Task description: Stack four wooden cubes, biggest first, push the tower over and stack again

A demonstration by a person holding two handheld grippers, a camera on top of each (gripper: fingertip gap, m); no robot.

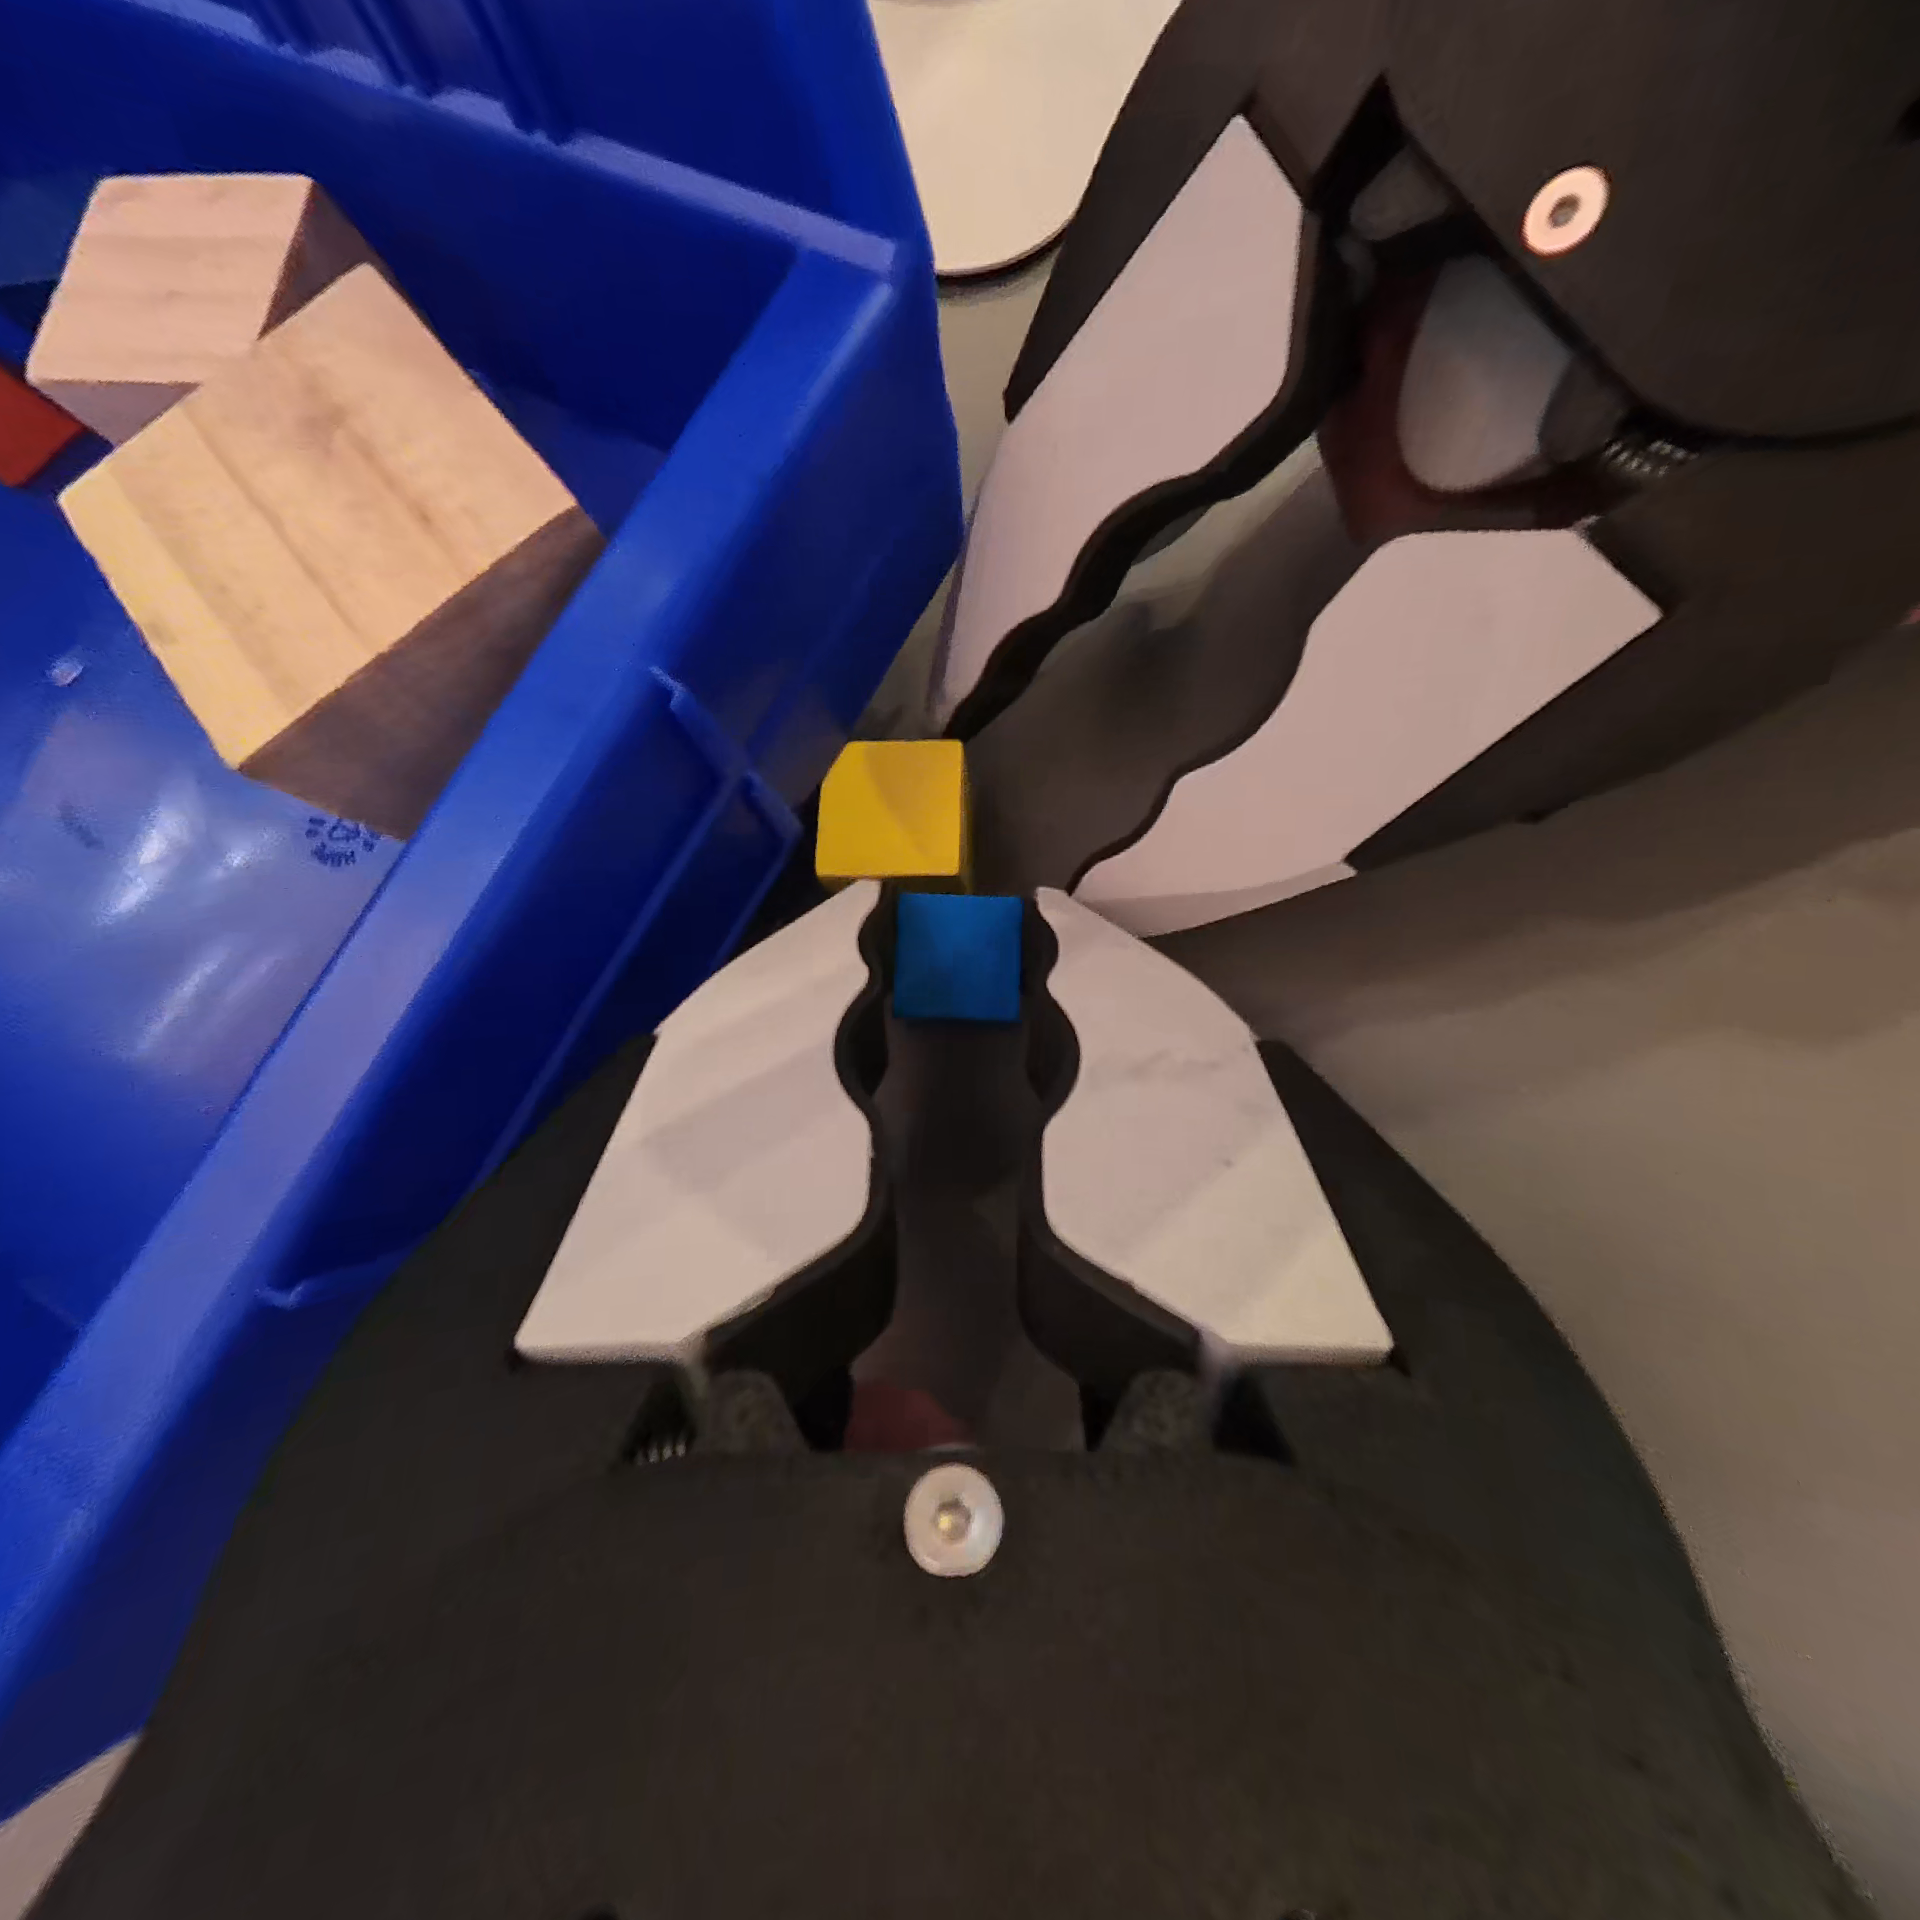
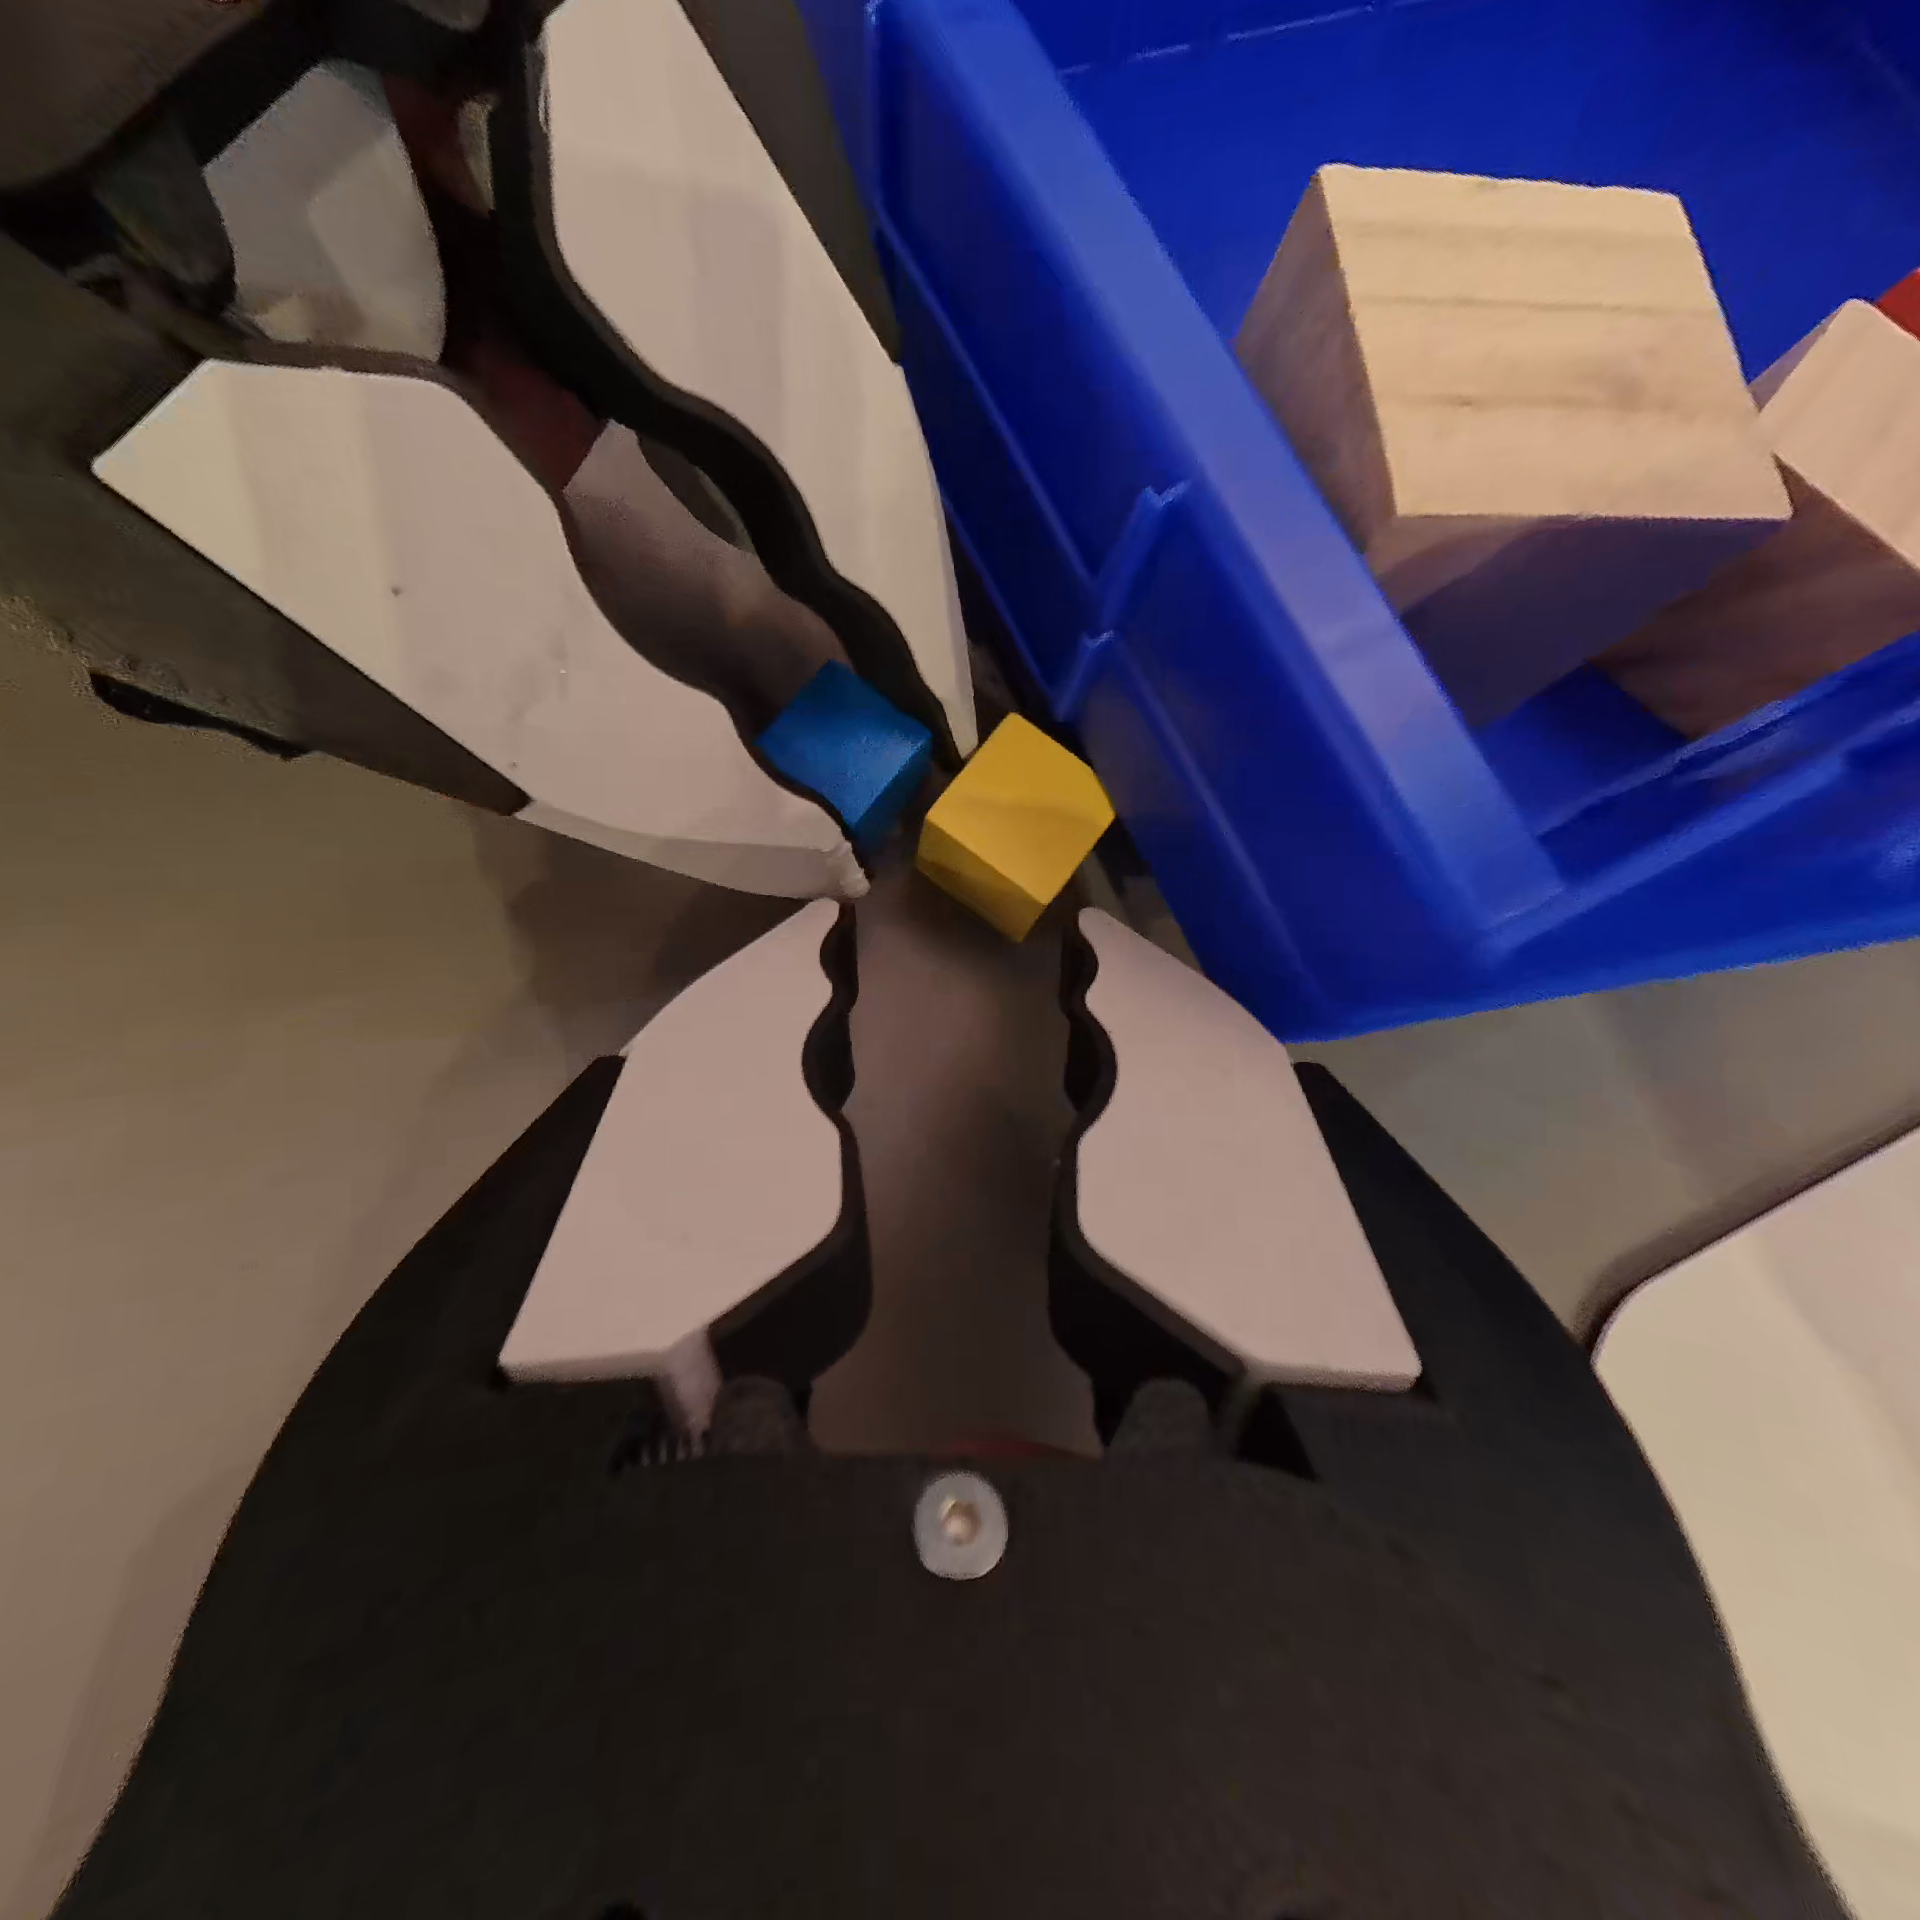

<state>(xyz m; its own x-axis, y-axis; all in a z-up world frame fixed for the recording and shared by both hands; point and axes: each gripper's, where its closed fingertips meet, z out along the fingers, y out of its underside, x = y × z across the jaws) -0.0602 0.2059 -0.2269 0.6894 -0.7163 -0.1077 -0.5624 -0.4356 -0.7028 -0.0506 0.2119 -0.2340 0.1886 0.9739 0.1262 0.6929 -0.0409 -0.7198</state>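
My left gripper (image 1: 956, 914) is shut on a small blue cube (image 1: 956, 956), held at its fingertips just above the grey table. It also shows in the right wrist view (image 2: 899, 805) with the blue cube (image 2: 847, 758). A small yellow cube (image 1: 894, 816) sits on the table right beside the blue one, against the blue bin's wall. My right gripper (image 2: 961, 920) is open and empty, with its fingertips just short of the yellow cube (image 2: 1013, 821). It comes in from the upper right in the left wrist view (image 1: 1023, 805).
A blue plastic bin (image 1: 623, 623) (image 2: 1247, 727) stands close beside both grippers. It holds two larger plain wooden cubes (image 1: 312, 499) (image 1: 177, 281) and a red piece (image 1: 21, 426). A white rounded board (image 1: 997, 135) (image 2: 1766, 1455) lies on the table nearby. Both grippers' tips are close together, under 4 cm apart.
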